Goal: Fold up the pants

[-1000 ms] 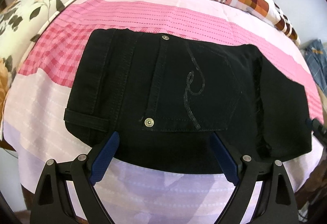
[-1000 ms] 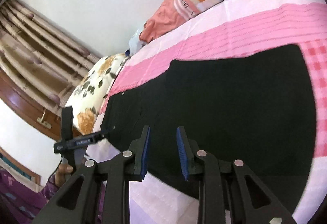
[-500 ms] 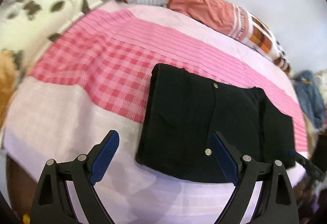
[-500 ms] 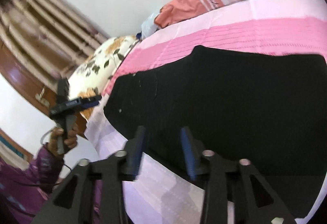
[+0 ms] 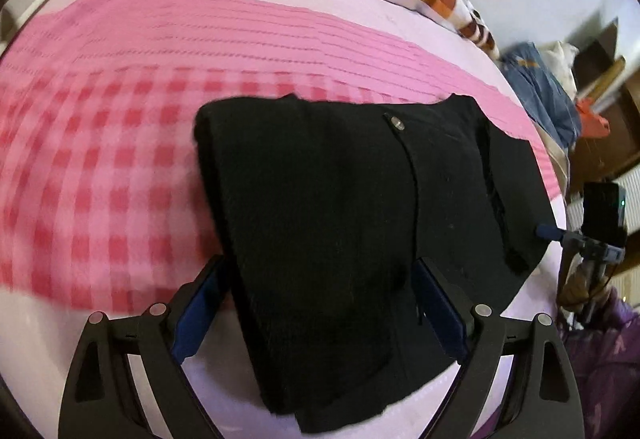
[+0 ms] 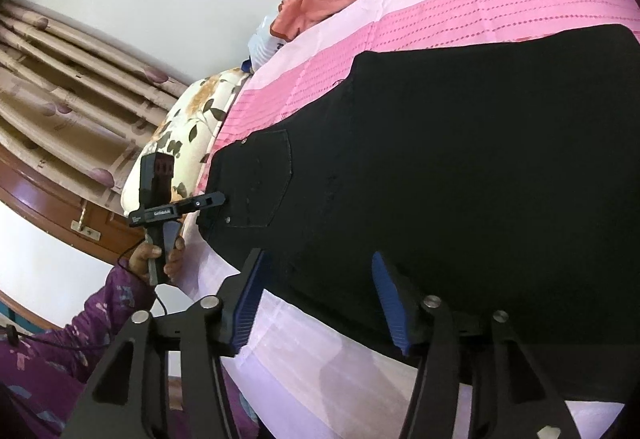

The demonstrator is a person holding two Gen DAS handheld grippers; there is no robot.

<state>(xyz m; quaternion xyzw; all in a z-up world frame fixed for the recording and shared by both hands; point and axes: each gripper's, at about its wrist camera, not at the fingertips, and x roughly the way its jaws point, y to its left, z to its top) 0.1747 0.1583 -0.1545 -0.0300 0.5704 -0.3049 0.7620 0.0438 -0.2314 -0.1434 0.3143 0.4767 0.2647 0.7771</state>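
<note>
Lay across the pink checked and striped bedspread point(image 5: 120, 143), the black denim pants point(image 5: 340, 207), already doubled into a long dark slab. Filled the centre and lower middle of the left wrist view, waist end with its stitched back pocket point(image 6: 264, 183) and rivets toward the left gripper point(image 5: 320, 315); ran on to the right edge of the right wrist view, long axis stretching across the bed between the two tools. Stood spread wide, that left gripper, blue pads either side of the near edge of the cloth, not seen pressing it. Was opening, the right gripper point(image 6: 320, 299), pads apart over the near hem at the bottom of its frame, cloth below and between them but not pinched. Seemed the nearer to the waist end, the left hand point(image 6: 160, 259) in its purple sleeve; seemed nearer the leg end, the right. Looked likely to turn on carrying one end along that long axis onto the other.
</note>
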